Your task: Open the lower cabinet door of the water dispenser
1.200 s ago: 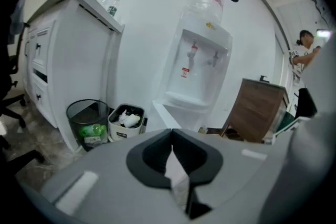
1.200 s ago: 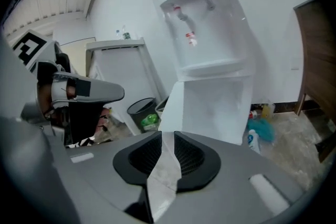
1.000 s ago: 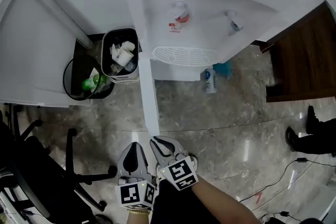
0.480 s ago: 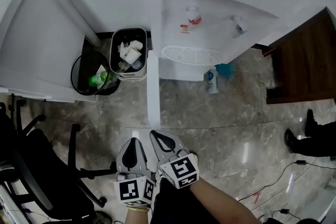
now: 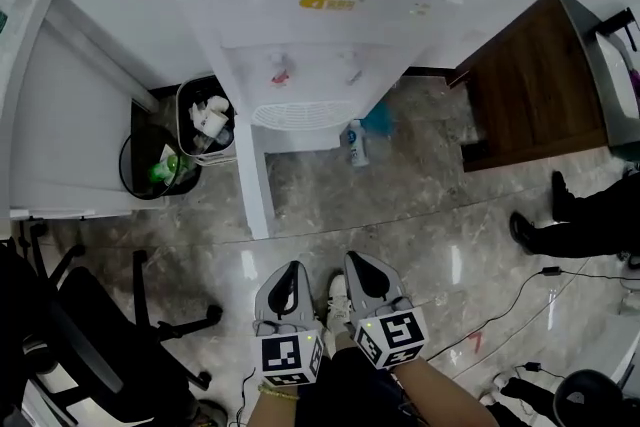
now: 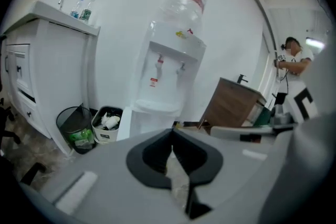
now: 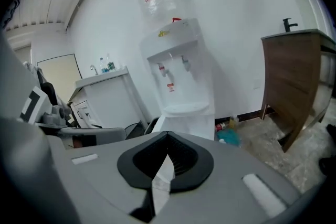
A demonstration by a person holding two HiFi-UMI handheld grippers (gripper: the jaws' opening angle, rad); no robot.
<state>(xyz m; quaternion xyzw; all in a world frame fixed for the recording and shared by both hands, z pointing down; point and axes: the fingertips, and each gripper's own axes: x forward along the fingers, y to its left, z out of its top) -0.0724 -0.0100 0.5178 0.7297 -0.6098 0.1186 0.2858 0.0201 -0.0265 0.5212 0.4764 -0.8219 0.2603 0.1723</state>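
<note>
The white water dispenser [image 5: 310,45] stands against the far wall with a bottle [image 6: 184,0] on top. Its lower cabinet door [image 5: 252,185] is swung out toward me and shows edge-on in the head view. It is also visible below the drip tray in the left gripper view [image 6: 126,126]. My left gripper [image 5: 292,267] and right gripper [image 5: 355,257] hover side by side over the floor, well short of the door's free edge. Both are shut with nothing between the jaws, as the left gripper view [image 6: 172,134] and the right gripper view [image 7: 168,135] also show.
A white bin of trash [image 5: 205,120] and a black mesh bin [image 5: 150,165] sit left of the dispenser, beside a white cabinet [image 5: 60,115]. A wooden cabinet [image 5: 520,85] stands at the right. A small bottle [image 5: 352,143] lies on the floor. An office chair [image 5: 90,335] is at lower left; a person's shoes [image 5: 560,215] and cables [image 5: 500,315] are at right.
Both grippers have risen and drawn back from the door's free edge, where the right one was. The door stays open. The dispenser now shows whole and farther off.
</note>
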